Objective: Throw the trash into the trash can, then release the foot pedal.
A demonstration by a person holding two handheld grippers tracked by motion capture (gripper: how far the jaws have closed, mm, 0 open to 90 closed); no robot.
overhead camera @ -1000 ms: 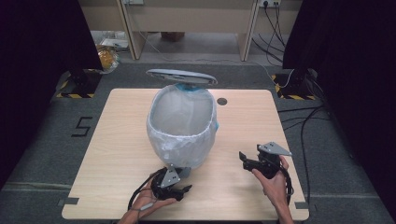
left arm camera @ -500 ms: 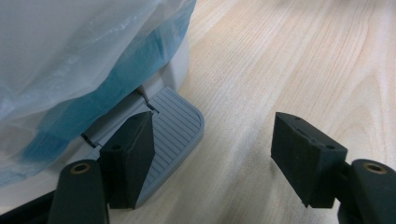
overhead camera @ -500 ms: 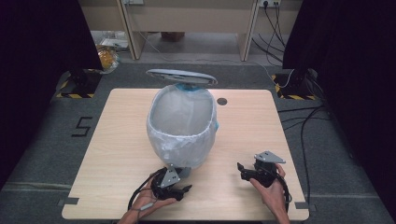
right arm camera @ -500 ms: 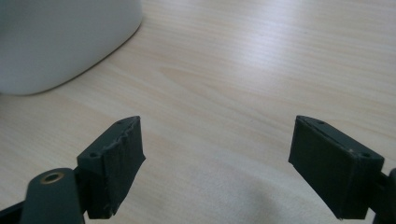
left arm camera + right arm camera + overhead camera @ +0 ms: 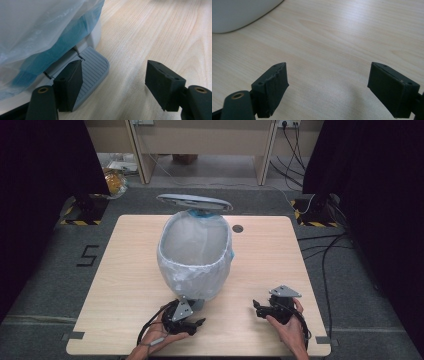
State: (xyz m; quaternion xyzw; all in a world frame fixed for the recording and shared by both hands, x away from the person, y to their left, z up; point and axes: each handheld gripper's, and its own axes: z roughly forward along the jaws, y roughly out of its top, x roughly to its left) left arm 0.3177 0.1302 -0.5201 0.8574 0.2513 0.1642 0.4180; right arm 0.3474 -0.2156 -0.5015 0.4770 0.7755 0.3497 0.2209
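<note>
A white pedal bin (image 5: 195,255) lined with a thin white bag over a blue one stands mid-table, its grey lid (image 5: 194,202) raised at the back. My left gripper (image 5: 192,320) sits at the bin's near foot. In the left gripper view it (image 5: 113,75) is open, one jaw lying over the ribbed grey pedal (image 5: 92,67), the other over bare wood, nothing between them. My right gripper (image 5: 260,309) lies low over the table at the near right. Its jaws (image 5: 328,80) have just been opening and stand wide with only wood between them.
The wooden table (image 5: 300,270) has a dark cable hole (image 5: 238,228) behind the bin. The near edge runs close under both hands. Cables (image 5: 325,250) trail over the grey floor on the right. A yellow bag (image 5: 115,182) lies on the floor at the back left.
The right gripper has sunk toward the tabletop and come slightly nearer the front edge. The left gripper, bin and lid have not moved.
</note>
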